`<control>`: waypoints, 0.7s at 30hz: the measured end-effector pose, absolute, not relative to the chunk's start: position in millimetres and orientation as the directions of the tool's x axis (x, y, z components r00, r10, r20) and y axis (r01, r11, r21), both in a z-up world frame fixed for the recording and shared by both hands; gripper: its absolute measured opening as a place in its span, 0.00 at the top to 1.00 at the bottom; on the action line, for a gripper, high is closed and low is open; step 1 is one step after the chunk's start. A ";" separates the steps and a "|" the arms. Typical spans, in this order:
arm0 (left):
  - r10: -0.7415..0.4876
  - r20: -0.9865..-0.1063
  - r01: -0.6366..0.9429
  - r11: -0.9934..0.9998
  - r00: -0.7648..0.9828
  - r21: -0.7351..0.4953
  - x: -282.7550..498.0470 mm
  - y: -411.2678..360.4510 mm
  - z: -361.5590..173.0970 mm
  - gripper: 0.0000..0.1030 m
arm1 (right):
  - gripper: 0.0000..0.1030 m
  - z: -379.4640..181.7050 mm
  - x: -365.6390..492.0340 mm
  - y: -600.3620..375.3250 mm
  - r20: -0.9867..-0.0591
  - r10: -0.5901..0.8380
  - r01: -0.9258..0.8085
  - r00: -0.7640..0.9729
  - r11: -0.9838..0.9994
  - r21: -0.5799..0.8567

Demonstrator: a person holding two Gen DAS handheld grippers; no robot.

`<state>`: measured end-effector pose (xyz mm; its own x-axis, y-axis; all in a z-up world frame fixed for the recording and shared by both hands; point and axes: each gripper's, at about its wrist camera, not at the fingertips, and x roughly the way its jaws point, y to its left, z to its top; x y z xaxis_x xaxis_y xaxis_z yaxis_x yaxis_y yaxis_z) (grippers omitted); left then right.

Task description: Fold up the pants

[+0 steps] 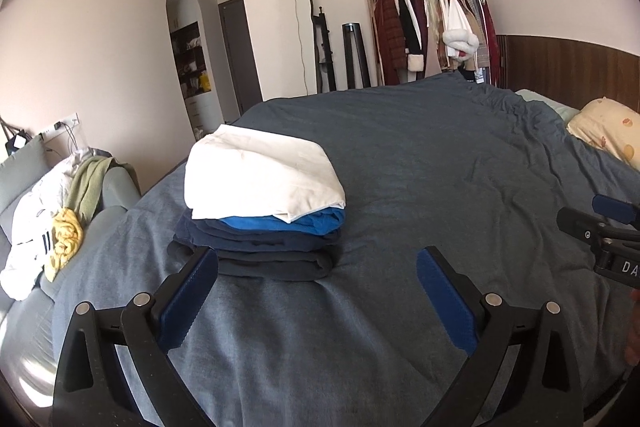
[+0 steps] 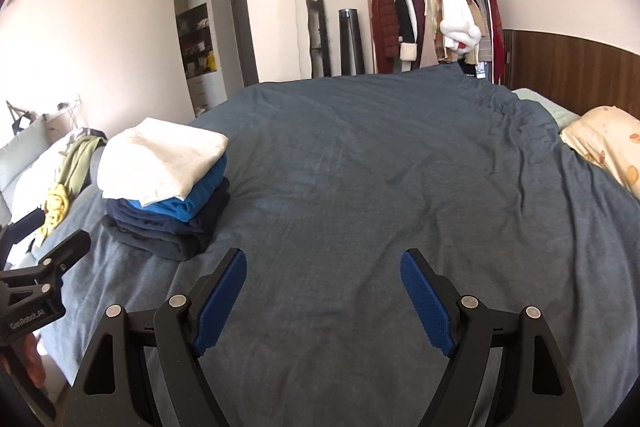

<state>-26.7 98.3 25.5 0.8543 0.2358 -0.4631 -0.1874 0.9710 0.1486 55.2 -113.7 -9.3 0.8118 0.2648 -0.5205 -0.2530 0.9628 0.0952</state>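
Both grippers, left gripper (image 1: 318, 267) and right gripper (image 2: 323, 269), hover spread wide and empty over the grey-blue duvet (image 2: 360, 167). Folded pants sit in a stack (image 1: 260, 211) near the bed's left edge: soft, light, best pinched at folded edges. Broad bare bedding lies rightward toward the pillow (image 2: 608, 143).

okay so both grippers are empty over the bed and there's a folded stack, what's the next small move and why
Probably swing the left hand-held gripper left toward the loose clothes heap beside the bed. Both it and the right hand-held gripper are open and empty, the folded stack looks finished, and nothing unfolded lies on the blue-grey bedspread.
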 end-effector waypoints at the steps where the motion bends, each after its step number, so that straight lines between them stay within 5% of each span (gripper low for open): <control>1: 0.230 -0.469 -0.187 0.973 0.852 0.138 -31.6 97.8 26.5 0.02 | 0.22 -8.7 51.2 -114.5 -0.521 0.264 -0.253 0.812 0.963 0.095; 21: 0.220 -0.471 -0.199 0.975 0.854 0.094 -63.9 77.2 36.1 0.00 | 0.22 -2.3 1.8 -140.8 -0.515 0.250 -0.240 0.820 0.967 0.087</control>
